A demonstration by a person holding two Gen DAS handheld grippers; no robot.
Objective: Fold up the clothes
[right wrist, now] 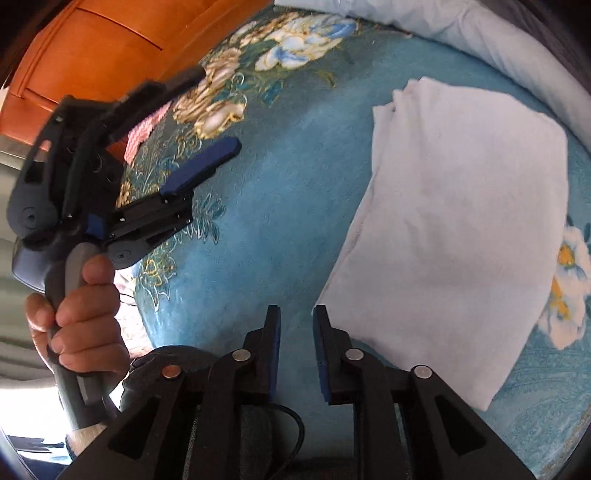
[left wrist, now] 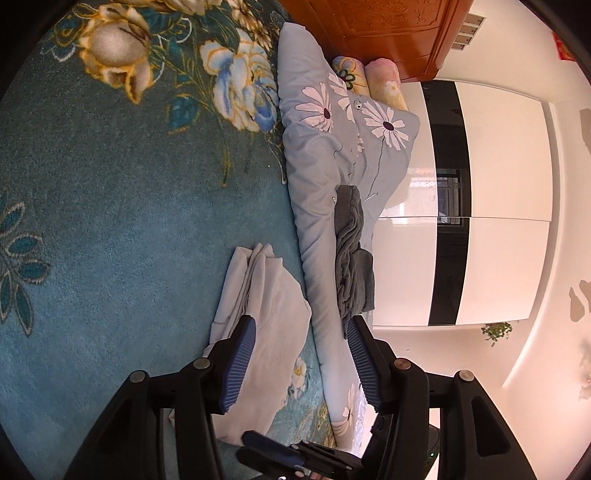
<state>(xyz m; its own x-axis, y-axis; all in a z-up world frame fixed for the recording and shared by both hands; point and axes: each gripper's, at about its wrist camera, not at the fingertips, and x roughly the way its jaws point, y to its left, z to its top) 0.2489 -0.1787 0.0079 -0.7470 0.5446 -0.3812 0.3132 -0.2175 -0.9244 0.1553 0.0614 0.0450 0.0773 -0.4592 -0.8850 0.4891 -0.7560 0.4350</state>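
Observation:
A folded white garment [right wrist: 454,229] lies flat on the teal flowered bed blanket [right wrist: 280,236]; it also shows in the left wrist view [left wrist: 266,332]. My left gripper [left wrist: 301,325] is open and empty, held above the garment's edge; it also shows at the left of the right wrist view [right wrist: 210,110], held up by a hand. My right gripper [right wrist: 296,312] is a little open and empty, just off the garment's near left corner. The right gripper's tips show at the bottom of the left wrist view [left wrist: 273,448].
A pale blue quilt with daisies [left wrist: 332,155] lies along the bed's far side with a folded dark grey garment [left wrist: 352,254] on it. Rolled blankets [left wrist: 369,77] and an orange wooden headboard [left wrist: 388,29] are beyond. A white and black wardrobe [left wrist: 480,206] stands behind.

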